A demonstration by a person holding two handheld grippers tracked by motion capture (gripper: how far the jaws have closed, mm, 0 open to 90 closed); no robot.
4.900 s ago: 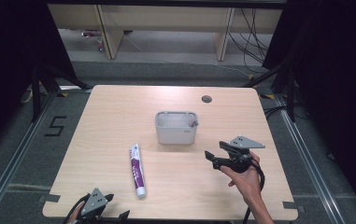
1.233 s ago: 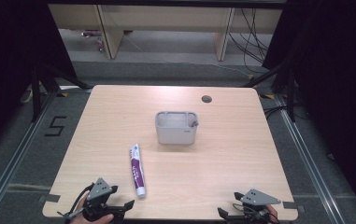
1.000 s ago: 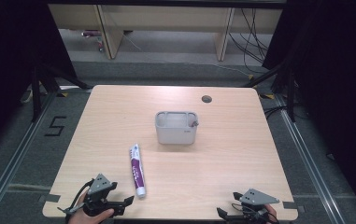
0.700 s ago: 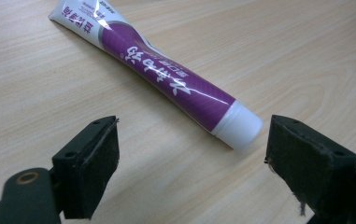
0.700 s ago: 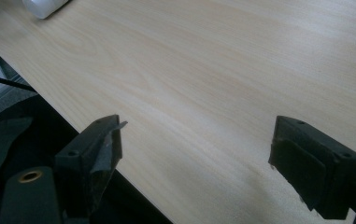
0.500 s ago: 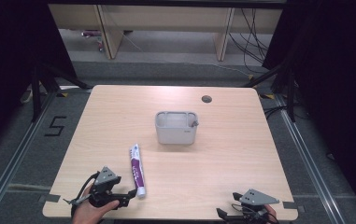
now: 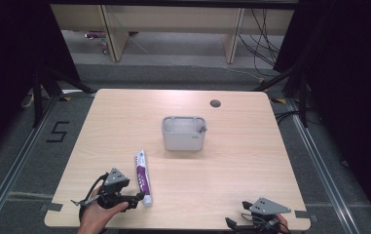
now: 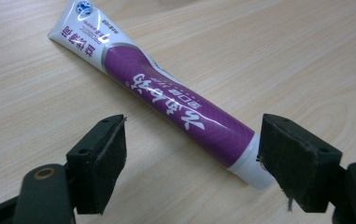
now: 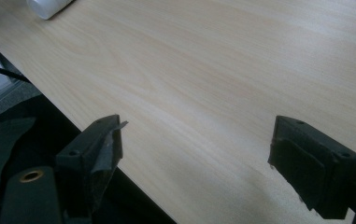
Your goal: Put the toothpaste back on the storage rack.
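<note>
While closing in on the tube, scene read as follows:

Work in hand: reaching for the purple-and-white plastic toothpaste tube [image 7: 142, 178] with the left gripper [image 7: 131, 201].

Tube place: flat on the pale wooden table [image 7: 231, 161], in front of and to the left of the grey rectangular plastic bin [image 7: 184, 132], toward the person's edge, well apart from the bin.

Tube long axis: roughly from the bin's side toward the person, flat crimped end nearer the bin, white cap end [image 8: 252, 169] nearest the person.

Left gripper: just left of the tube's cap end, pointing across at it; jaws wide though just been closing a little, cap end lying between the two black pads [image 8: 102, 158], far pad right beside the cap, near pad clear of the tube; no squeeze yet.

Bearing for the coming move: tube crosses the jaw gap at a slant rather than square, so a slight turn or push forward probably needed before the pinch lands on the body instead of the cap tip.

Right gripper [image 7: 251, 225]: at the table's near edge, right of the bin, well apart from the tube; jaws spread wide, nothing between them.

Nearer hand: left, by far.
</note>
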